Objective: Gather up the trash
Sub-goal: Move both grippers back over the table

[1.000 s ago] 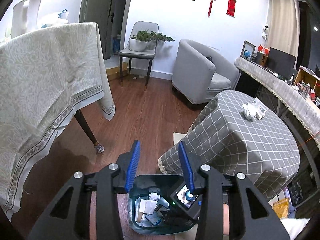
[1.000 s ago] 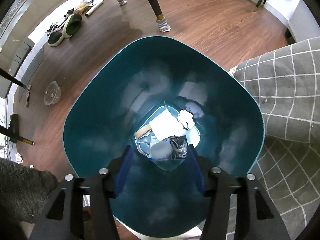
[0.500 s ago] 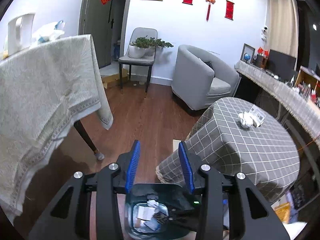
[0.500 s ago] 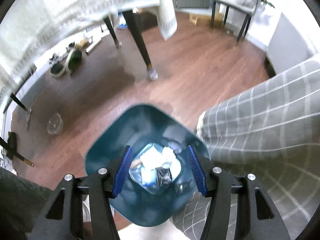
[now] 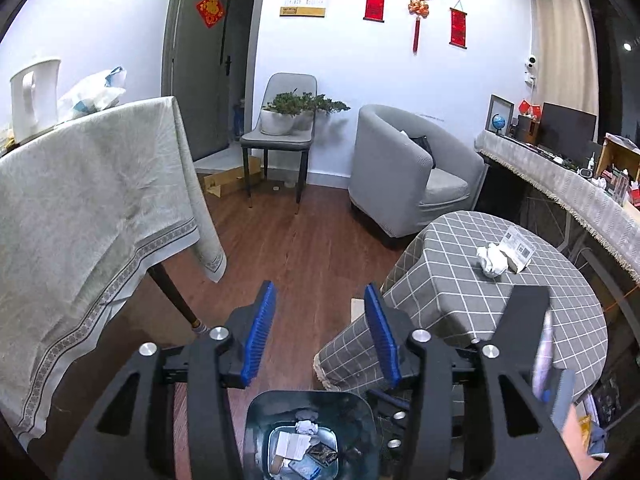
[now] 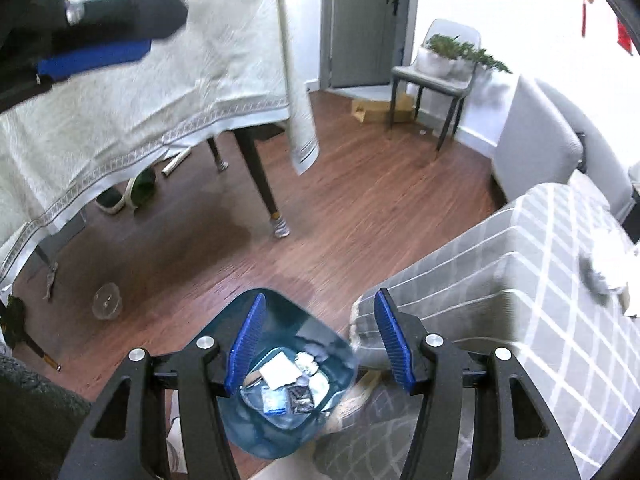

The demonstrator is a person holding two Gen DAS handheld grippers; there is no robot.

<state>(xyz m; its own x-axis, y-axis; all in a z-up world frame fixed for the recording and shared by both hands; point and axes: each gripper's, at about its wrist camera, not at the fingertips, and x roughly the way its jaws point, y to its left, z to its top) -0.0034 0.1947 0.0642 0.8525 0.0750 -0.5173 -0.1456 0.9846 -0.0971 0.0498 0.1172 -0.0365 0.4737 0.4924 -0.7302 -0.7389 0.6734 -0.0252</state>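
Note:
A teal trash bin [image 5: 354, 414] stands on the wood floor beside a small round table under a grey checked cloth [image 5: 472, 304]. In the bin lie paper, a tissue and wrappers. On the table rests a crumpled white tissue [image 5: 491, 260], blurred in the right wrist view [image 6: 604, 276]. My left gripper [image 5: 319, 292] hovers above the bin, its jaws opening with nothing between them. My right gripper [image 6: 320, 296] is open and empty, high over the bin [image 6: 290, 320]. It also shows blurred at the right of the left wrist view [image 5: 534, 344].
A small clear card stand [image 5: 518, 246] sits by the tissue. A large table with a beige cloth [image 5: 88, 208] and its dark leg [image 6: 260, 184] are to the left. Farther off are a grey armchair [image 5: 408, 176], a chair with a plant [image 5: 280, 136], shoes [image 6: 132, 192] and a clear bowl [image 6: 106, 300].
My right gripper rose out of the bin and tilted up, so the room and both tables came into view. My left gripper lifted slightly and its jaws widened.

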